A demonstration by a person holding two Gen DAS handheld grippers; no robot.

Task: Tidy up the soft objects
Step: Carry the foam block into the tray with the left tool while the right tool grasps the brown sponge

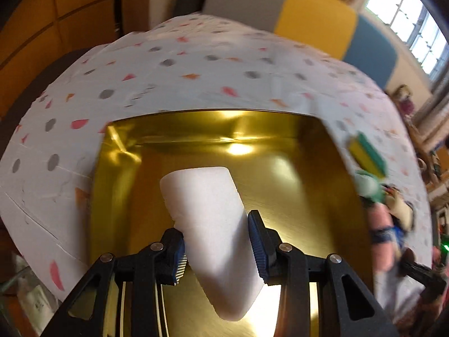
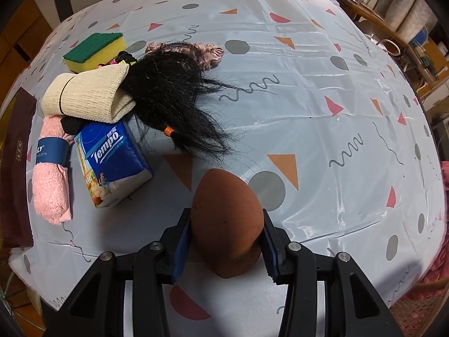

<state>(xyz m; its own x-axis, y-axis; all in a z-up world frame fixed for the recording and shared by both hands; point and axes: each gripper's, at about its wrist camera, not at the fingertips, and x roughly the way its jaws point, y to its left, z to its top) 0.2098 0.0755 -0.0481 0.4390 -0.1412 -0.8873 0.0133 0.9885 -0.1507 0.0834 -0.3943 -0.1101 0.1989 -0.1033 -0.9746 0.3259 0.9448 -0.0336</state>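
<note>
Brown sponge (image 2: 227,224) clamped; tissue pack (image 2: 112,163) reads "Tempo".

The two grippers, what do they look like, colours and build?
Both look alike. The left gripper and right gripper have black plastic linkage arms with triangular cut-outs and round silver pivot pins. Their fingers carry blue ribbed pads. No cables, markings, hands or sleeves show.

We see a glossy brushed gold metal tray (image 1: 294,196), a matt white foam block (image 1: 213,219), a shiny smooth plastic tablecloth (image 2: 308,90), a matt brown sponge egg (image 2: 227,224), a fluffy pink towel (image 2: 50,193), a glossy plastic tissue pack (image 2: 112,163), a coarse woven beige bandage (image 2: 89,95), and a rough green scourer on yellow foam (image 2: 95,50)
</note>
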